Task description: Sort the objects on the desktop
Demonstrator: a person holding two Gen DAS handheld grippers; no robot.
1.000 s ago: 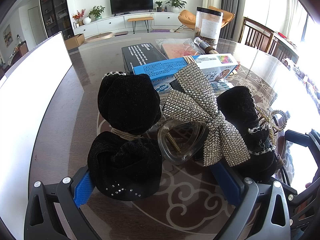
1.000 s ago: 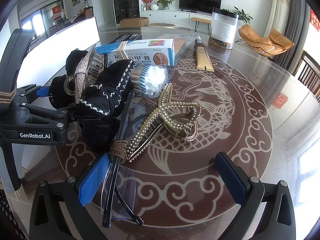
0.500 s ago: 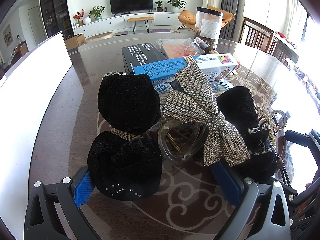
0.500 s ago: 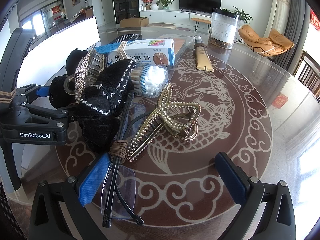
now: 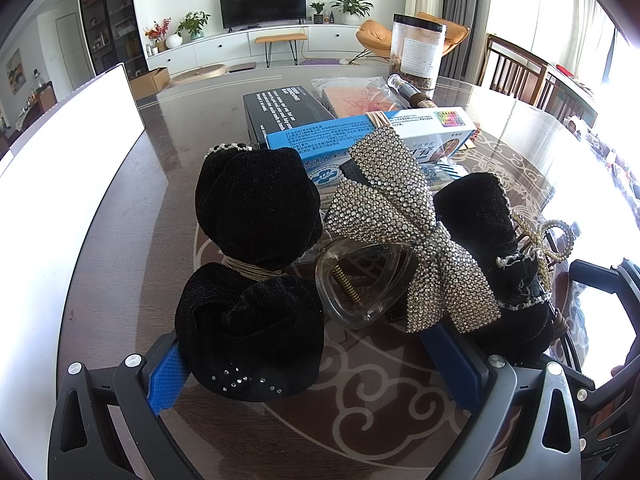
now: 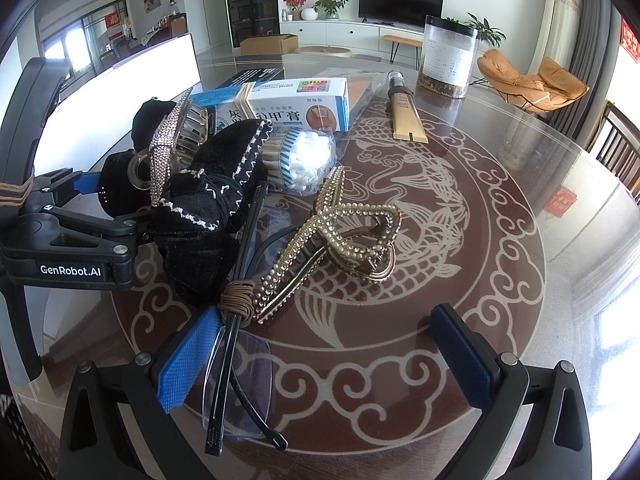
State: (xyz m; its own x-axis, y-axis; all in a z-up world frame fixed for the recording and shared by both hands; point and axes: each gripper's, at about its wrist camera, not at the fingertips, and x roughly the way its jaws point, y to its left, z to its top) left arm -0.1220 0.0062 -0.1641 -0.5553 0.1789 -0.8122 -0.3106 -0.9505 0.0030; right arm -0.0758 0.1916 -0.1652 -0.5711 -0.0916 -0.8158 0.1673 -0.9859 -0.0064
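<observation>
Two black velvet bows [image 5: 256,268] [image 6: 208,216], two claw clips [image 5: 400,236] [image 6: 332,240], two boxes [image 5: 372,136] [image 5: 284,108].

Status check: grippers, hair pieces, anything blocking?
Left gripper open, straddling black velvet bow. Right gripper open, empty. Gold pearl claw clip ahead; clear rimless glasses by its left finger.

Your left gripper [image 5: 316,364] is spread wide around a black velvet bow [image 5: 252,276] and a rhinestone bow clip [image 5: 404,232] on the surface [image 5: 132,216]; a blue box [image 5: 372,136] lies just behind them.
</observation>
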